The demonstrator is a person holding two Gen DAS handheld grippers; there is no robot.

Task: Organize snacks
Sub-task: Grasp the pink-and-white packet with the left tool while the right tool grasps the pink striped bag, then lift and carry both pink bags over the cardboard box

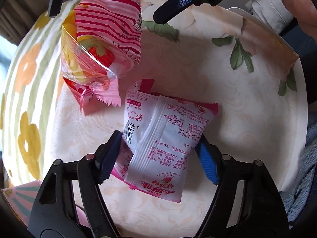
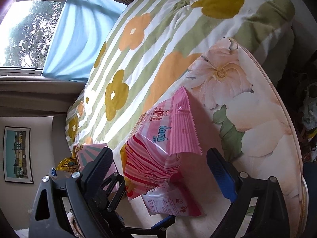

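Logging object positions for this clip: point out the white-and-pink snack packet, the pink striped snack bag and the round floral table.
White-and-pink snack packet (image 1: 158, 150): left wrist view, back seam.
Pink striped snack bag (image 2: 156, 158): right wrist view, striped side.
Round floral table (image 1: 247, 119): left wrist view, bare top.

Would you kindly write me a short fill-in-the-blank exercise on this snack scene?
1. The white snack packet lies between the open fingers of the ____ gripper.
2. The striped snack bag is mostly ____ in colour.
3. The bedspread is printed with ____.
4. The right gripper is ____.

Missing words: left; pink; flowers; open
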